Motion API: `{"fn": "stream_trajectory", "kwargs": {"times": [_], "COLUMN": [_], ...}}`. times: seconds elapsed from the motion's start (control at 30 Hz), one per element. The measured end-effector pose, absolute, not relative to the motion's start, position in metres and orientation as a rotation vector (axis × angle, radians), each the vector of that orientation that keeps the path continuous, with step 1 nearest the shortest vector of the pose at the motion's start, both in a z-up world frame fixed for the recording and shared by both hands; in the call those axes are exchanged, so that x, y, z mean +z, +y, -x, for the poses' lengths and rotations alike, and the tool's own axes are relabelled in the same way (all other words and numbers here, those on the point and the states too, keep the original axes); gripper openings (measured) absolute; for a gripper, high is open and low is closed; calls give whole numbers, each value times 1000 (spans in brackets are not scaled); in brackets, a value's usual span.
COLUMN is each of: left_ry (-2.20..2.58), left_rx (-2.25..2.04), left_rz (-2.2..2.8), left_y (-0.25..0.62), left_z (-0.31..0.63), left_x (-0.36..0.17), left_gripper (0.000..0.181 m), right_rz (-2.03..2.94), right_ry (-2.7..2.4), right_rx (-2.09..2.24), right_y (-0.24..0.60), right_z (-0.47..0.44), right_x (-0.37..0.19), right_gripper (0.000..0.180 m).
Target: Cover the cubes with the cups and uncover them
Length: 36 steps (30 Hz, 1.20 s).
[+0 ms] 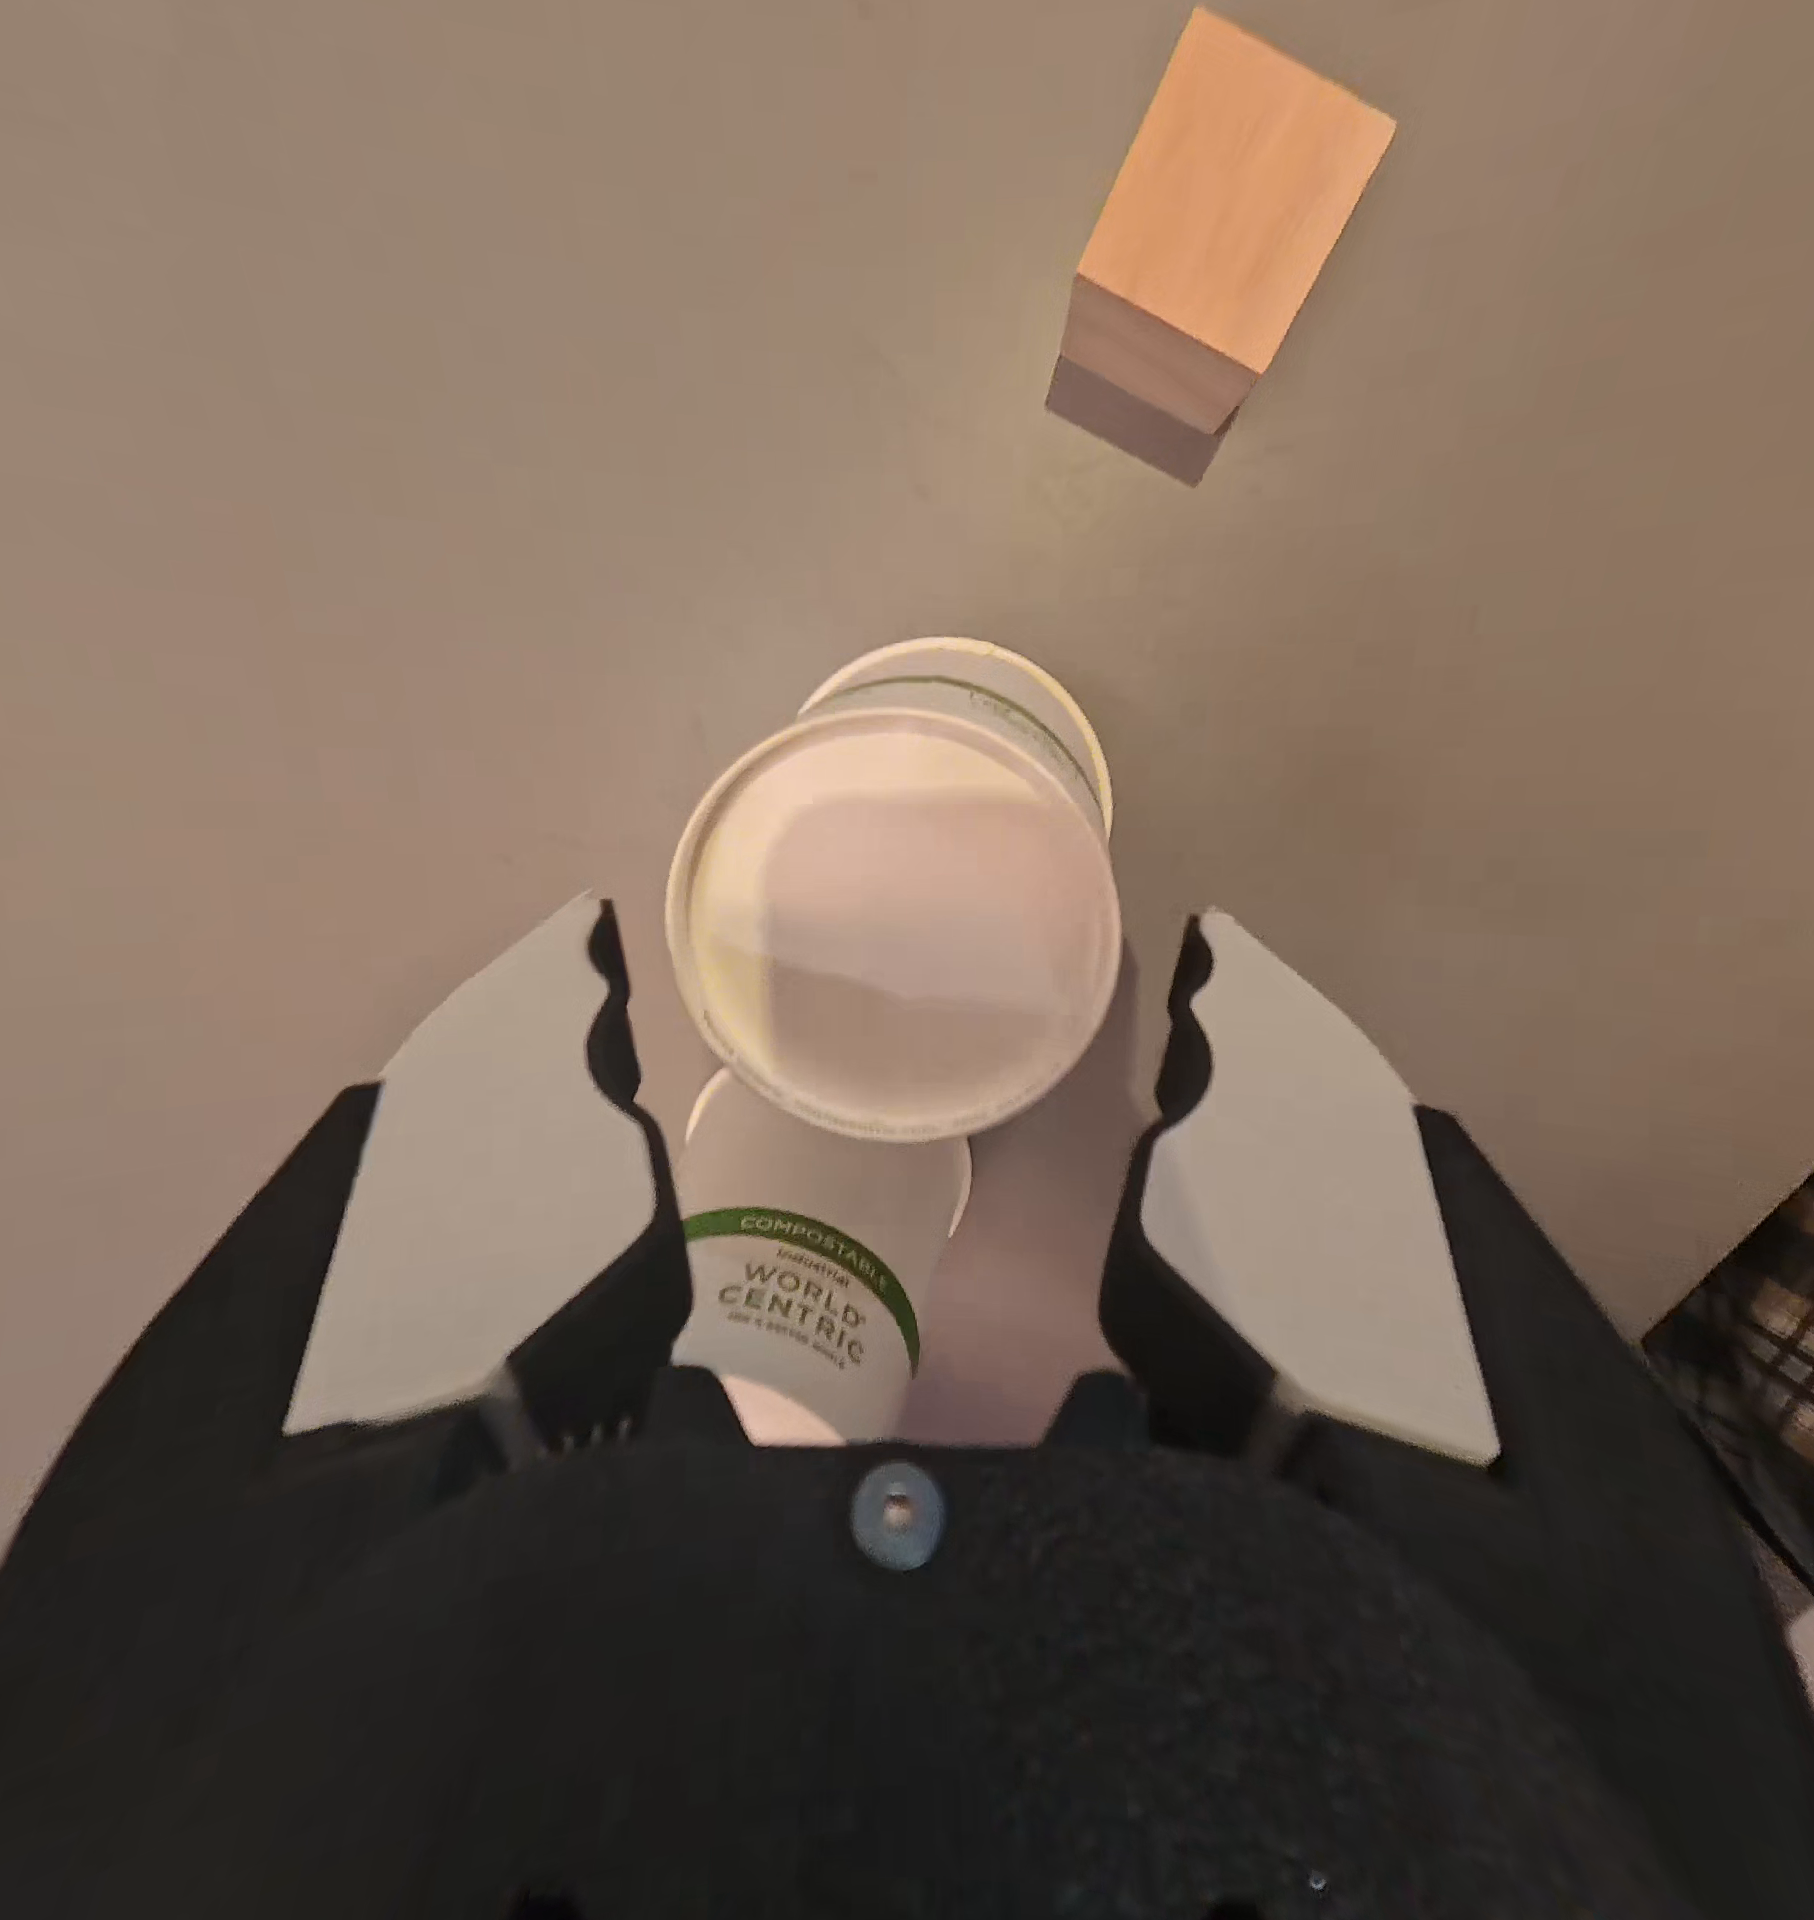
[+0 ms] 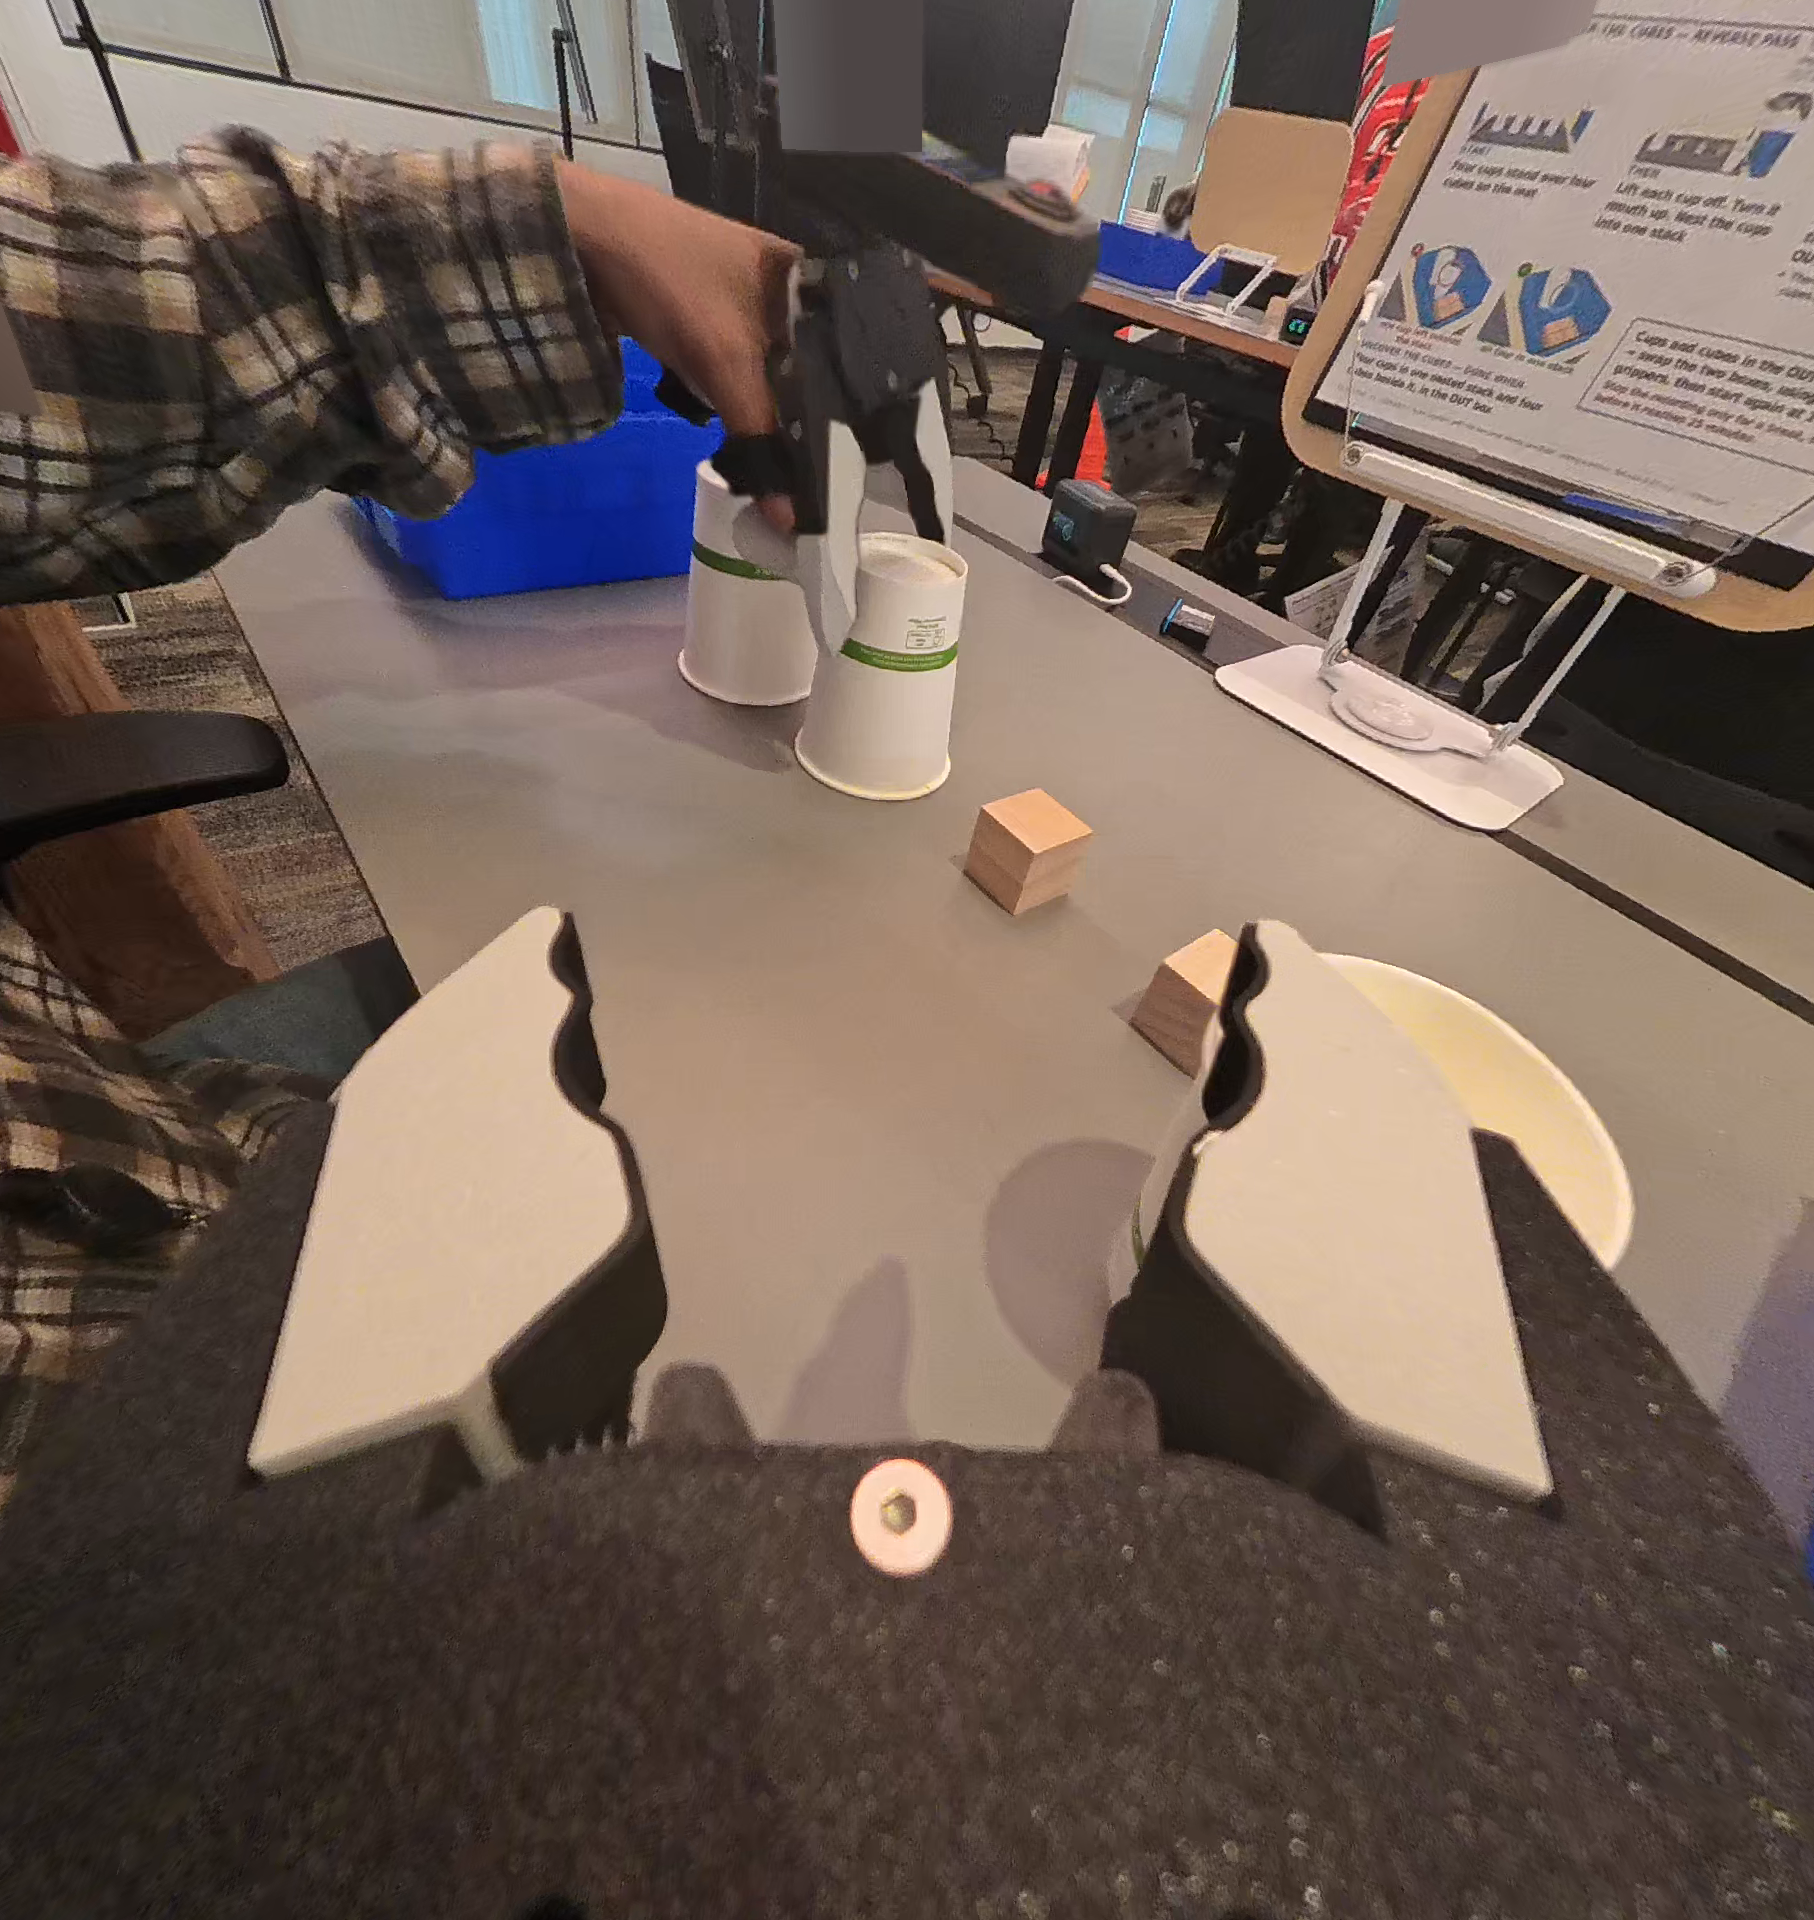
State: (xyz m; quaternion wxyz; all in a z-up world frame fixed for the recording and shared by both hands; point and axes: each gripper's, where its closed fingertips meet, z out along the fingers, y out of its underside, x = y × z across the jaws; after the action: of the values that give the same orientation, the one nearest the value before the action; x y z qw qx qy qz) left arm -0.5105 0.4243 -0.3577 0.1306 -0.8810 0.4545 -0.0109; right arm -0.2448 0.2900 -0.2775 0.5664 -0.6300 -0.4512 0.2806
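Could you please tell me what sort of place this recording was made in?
Probably an office or lab workspace: a grey table with an instruction sheet on a stand, glass partitions and more desks behind.

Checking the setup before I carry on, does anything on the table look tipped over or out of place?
One cup lies on its side behind the right gripper, beside a wooden cube. The two cups under the left gripper stand upside down. Nothing looks spilled or damaged.
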Motion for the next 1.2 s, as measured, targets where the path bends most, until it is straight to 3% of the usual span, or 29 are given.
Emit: {"fn": "stream_trajectory", "kwargs": {"times": [0.1, 0.27, 0.53, 0.77, 0.97, 1.2], "left_ry": [1310, 1208, 906, 476, 242, 105], "left_rx": [-68, -174, -446, -1028, -1442, -1634], "left_rz": [2578, 2529, 2241, 1769, 1486, 1356], "left_y": [427, 430, 426, 399, 359, 341], "left_z": [508, 508, 512, 486, 433, 395], "left_x": [-363, -343, -269, -202, -207, -232], "left_gripper": [82, 81, 81, 81, 80, 80], "right_rz": [1485, 1499, 1550, 1485, 1394, 1450], "right_ry": [-1072, -1071, -1004, -1074, -1156, -1269], "right_rx": [661, 685, 836, 973, 1049, 1138], "right_y": [290, 291, 296, 306, 312, 306], "right_z": [248, 252, 271, 317, 339, 355], "right_x": [-280, -284, -280, -255, -229, -245], "right_gripper": [113, 113, 110, 106, 91, 79]}}
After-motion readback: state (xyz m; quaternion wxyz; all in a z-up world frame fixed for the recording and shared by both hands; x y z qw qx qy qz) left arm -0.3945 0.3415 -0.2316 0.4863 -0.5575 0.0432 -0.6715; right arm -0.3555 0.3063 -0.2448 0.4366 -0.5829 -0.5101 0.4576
